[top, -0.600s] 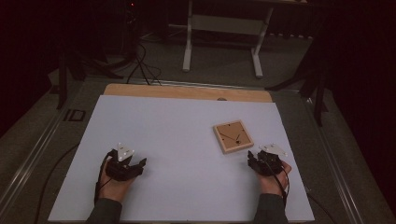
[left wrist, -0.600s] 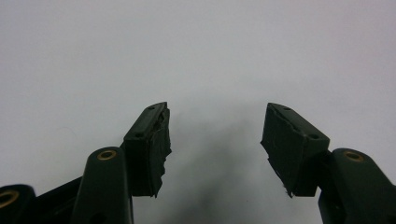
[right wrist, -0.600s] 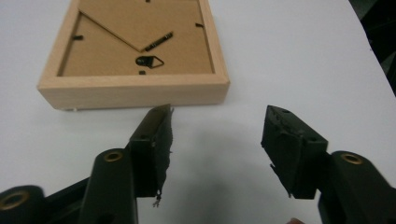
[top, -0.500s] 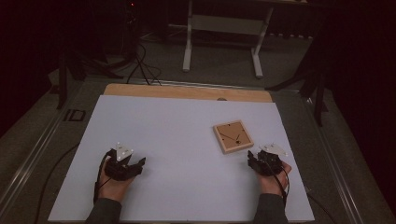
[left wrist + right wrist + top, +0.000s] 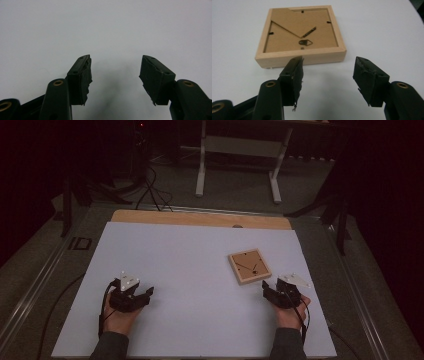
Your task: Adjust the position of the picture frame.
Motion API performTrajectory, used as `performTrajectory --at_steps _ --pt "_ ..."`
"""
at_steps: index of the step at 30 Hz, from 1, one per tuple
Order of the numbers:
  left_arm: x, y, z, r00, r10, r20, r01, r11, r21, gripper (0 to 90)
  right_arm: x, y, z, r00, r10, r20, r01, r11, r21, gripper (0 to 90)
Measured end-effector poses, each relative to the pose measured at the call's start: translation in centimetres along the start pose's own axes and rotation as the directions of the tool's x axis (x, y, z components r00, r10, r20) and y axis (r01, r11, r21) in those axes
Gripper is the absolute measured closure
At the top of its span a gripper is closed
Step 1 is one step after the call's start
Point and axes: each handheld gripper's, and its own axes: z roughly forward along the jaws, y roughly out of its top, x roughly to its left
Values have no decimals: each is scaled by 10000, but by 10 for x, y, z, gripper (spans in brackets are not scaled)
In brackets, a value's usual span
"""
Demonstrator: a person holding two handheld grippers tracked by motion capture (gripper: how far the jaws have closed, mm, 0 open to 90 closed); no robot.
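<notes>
The left gripper [image 5: 142,296] rests low at the near left of the white worktop [image 5: 190,270], its jaws apart with only bare surface between them. Right of the middle the wooden frame [image 5: 249,266] lies flat, back side up, with its hanger showing. Just beside the frame's near right corner sits the right gripper [image 5: 270,291], jaws apart and empty, pointing at the frame's near edge without touching it.

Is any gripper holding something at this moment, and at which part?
Nothing is held. The left gripper is open over bare table. The right gripper is open too, just short of the wooden picture frame, which lies face down.
</notes>
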Motion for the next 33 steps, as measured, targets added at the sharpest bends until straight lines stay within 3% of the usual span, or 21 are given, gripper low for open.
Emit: performTrajectory --at_steps 17,24,33 --pt "-1 0 1 9999 51 -105 -50 9999 98 420 4 2 4 9976 584 -378 -587 9983 -61 413" --pt "-2 1 1 9996 198 -202 -196 9998 79 420 0 9 14 9936 1016 -488 -1010 9948 145 470" --pt "1 1 -1 9996 112 -261 -112 9999 25 419 -8 22 29 9875 1561 -229 -1553 9873 335 566"
